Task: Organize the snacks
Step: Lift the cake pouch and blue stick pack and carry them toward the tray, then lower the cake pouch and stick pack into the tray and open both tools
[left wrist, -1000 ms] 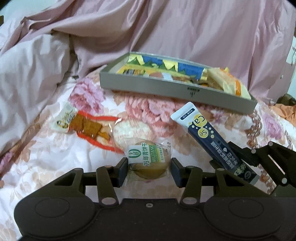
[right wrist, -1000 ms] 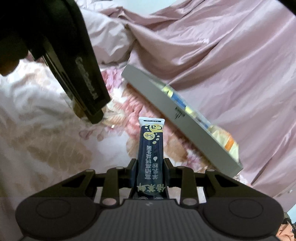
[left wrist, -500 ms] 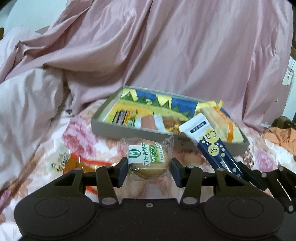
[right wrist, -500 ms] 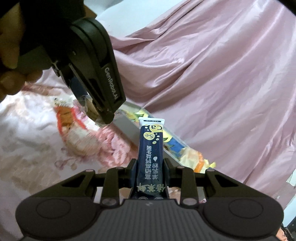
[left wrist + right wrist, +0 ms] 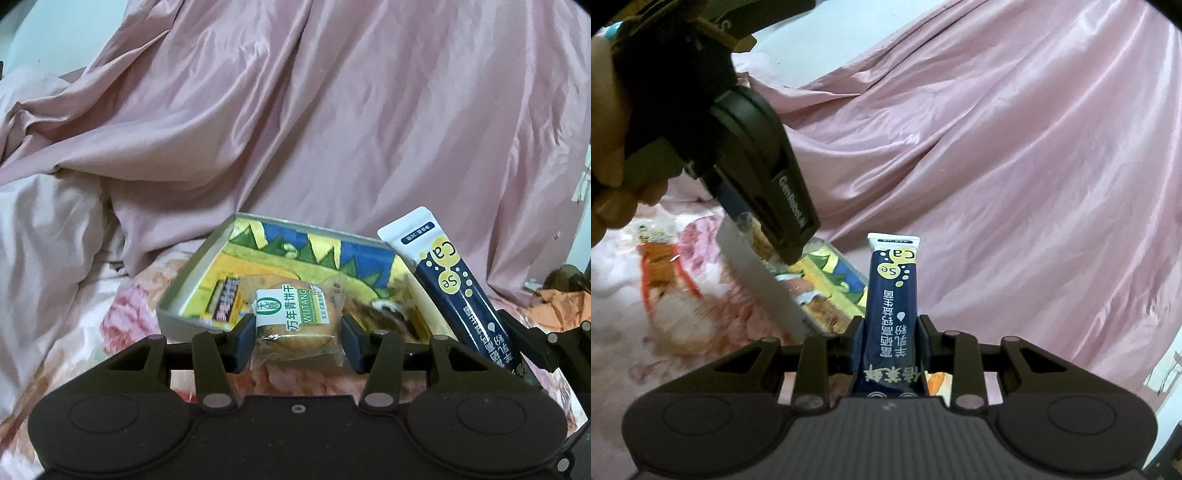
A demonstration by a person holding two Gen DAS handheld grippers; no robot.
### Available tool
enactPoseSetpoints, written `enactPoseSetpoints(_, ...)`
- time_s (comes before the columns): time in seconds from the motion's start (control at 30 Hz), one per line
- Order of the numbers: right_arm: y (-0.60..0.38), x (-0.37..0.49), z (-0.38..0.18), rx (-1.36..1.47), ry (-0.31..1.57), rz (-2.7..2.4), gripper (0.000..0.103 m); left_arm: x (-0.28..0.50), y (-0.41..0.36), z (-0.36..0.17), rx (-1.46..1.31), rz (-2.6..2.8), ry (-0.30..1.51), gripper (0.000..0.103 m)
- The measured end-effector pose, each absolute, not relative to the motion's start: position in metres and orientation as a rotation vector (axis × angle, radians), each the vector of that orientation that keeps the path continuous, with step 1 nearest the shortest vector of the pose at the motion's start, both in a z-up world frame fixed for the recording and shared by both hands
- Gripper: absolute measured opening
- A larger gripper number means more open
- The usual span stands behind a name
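Hovering near the grey tray (image 5: 177, 291), left gripper (image 5: 297, 334) pinches a wrapped pastry (image 5: 295, 321), right gripper (image 5: 891, 341) clamps a navy sachet (image 5: 892, 295).

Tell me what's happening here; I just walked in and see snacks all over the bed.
A person is tidying snacks with a gripper in each hand. The left gripper is shut on a wrapped biscuit, held in front of the box, which already has packets in it. The right gripper is shut on a navy stick pack beside it. An orange packet lies on the floral sheet.
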State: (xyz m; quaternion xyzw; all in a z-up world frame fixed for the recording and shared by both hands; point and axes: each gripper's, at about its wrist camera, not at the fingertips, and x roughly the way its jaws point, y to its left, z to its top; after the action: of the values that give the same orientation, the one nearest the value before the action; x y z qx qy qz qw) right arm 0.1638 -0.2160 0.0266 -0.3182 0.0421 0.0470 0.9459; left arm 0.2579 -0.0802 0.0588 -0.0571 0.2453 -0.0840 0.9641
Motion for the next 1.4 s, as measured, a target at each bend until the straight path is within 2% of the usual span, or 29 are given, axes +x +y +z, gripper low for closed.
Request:
enactPoseSetpoints(0.53,-0.206,0.252,0.037,-0.640,0.124,0.125,0.034,0.334,-0.062,0.049,-0.164,-0.092,0.489,0.051)
enactPoseSetpoints(1.4,-0.189,0.293,0.016,-0.646,0.214,0.159,0.033,0.352,-0.054,0.027,-0.177,-0.081,0.564,0.052)
